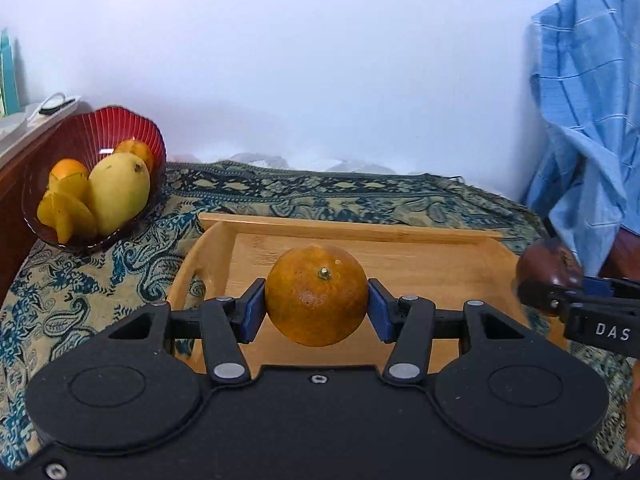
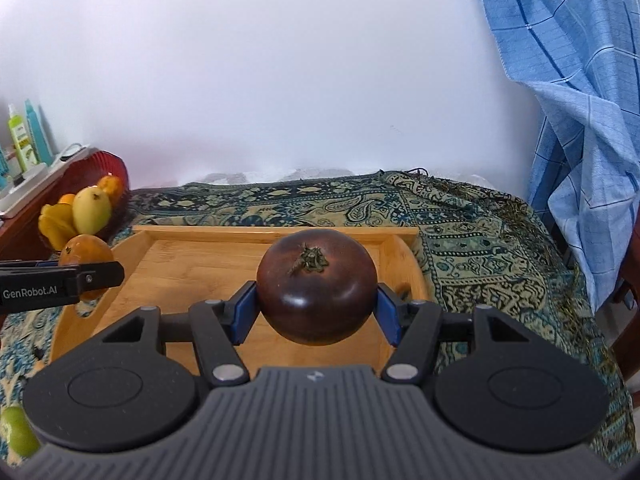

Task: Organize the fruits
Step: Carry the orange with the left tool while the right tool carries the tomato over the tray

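Above the wooden tray (image 1: pixel 420 248), our left tongs (image 1: pixel 316 304) clench a firm, round orange (image 1: pixel 316 296) mid-belly; right tongs (image 2: pixel 316 304) pinch the dark tomato (image 2: pixel 316 292), soft-skinned, easily bruised.

Wall (image 2: pixel 280 80): plain white, evenly lit.
Table cover (image 2: pixel 460 216): teal paisley cloth.
Right side: blue checked fabric (image 2: pixel 568 80) hanging.

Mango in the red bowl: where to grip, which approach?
Grip the mango across its narrow middle, coming from above. It stands upright, stem end up, leaning on the bowl wall, with starfruit tight on its left, so only the top is open.
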